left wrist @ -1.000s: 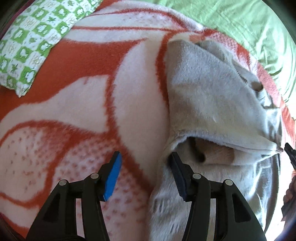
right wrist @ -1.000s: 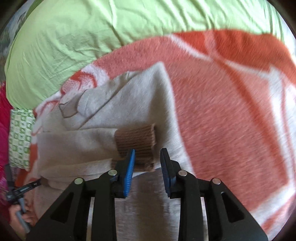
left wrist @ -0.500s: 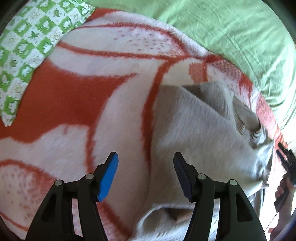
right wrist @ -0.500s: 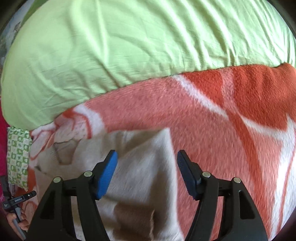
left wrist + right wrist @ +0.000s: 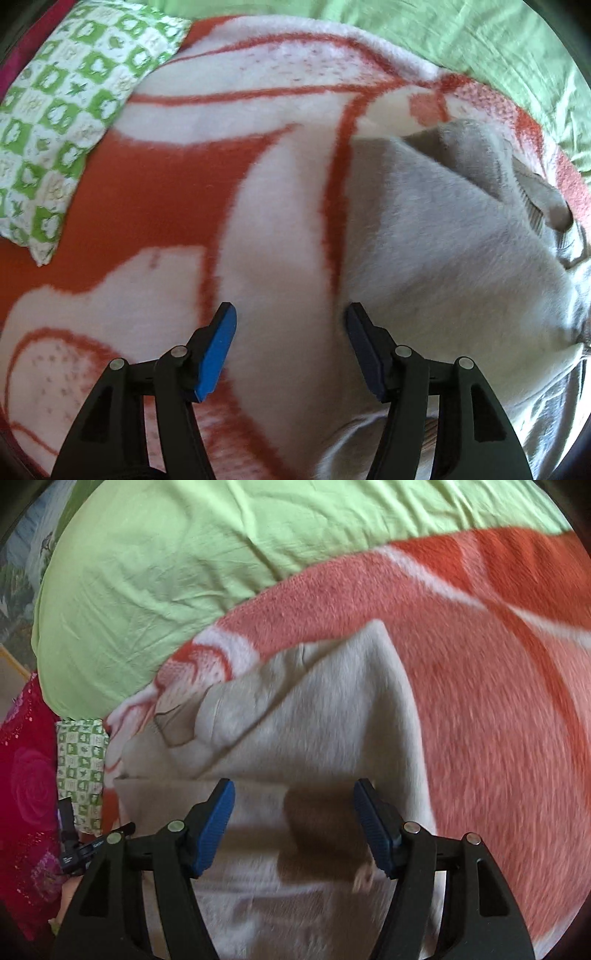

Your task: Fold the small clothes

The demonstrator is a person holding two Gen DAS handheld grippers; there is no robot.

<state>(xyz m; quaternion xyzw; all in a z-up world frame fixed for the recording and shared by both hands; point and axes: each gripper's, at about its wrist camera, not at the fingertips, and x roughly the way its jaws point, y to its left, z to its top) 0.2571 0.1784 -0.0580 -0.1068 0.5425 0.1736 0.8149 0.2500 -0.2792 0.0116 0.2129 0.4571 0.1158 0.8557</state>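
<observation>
The beige fleece garment is lying partly folded on the orange-and-white blanket, its brown ribbed cuff showing. Both the left gripper and right gripper are hanging spread and empty. It is looking soft, light and floppy (likely to sag), so pinching a doubled edge seems wisest.

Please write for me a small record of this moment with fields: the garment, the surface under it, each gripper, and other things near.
garment: beige sweater, partly folded, brown ribbed cuff lying on top
surface: orange and white blanket over a green sheet
left gripper: open, holds nothing, over the blanket at the sweater's edge
right gripper: open, holds nothing, above the cuff
nearby: green checked pillow on the blanket; red floral fabric
</observation>
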